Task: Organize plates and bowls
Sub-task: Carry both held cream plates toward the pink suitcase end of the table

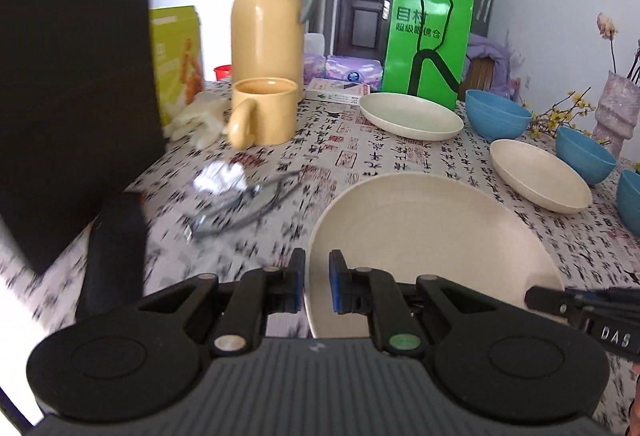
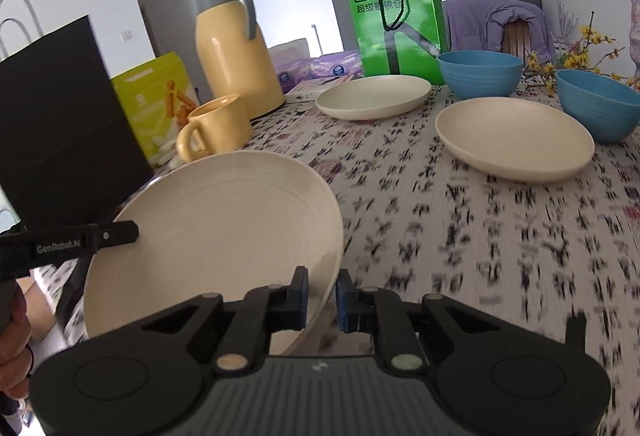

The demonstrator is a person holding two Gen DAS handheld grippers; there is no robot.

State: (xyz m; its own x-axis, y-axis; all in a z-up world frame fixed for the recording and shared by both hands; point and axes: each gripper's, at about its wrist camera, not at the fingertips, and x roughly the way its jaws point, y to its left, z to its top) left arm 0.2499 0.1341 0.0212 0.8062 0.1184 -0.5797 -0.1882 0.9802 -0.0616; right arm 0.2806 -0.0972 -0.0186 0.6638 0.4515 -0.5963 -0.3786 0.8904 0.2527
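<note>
**Holding one cream plate between two grippers**

Gripping opposite edges, the left gripper (image 1: 317, 282) and right gripper (image 2: 322, 300) both have their blue pads clamped tight on the rim of a cream plate (image 1: 432, 236), which sits raised and tilted above the patterned tablecloth (image 1: 360, 156). Its shallow well is bare, marked with faint concentric rings and a fine speckle.

Two more cream plates lie flat on the cloth: the far plate (image 1: 410, 114) in front of a green paper bag (image 1: 428, 40), and the nearer plate (image 1: 538, 174) just beside the blue bowls. Both look empty. The blue bowls (image 2: 478, 70) stand upright at the right side; their insides are largely hidden by the low angle. A yellow mug (image 1: 266, 108) stands in front of a yellow thermos jug (image 1: 270, 20); what the mug holds cannot be made out.

Only the left wrist view shows a third blue bowl (image 1: 630, 200) at the right edge, plus a crumpled clear wrapper and dark cord (image 1: 236, 192) on the cloth. The right wrist view alone shows a person's hand (image 2: 14, 356) at the left edge.
</note>
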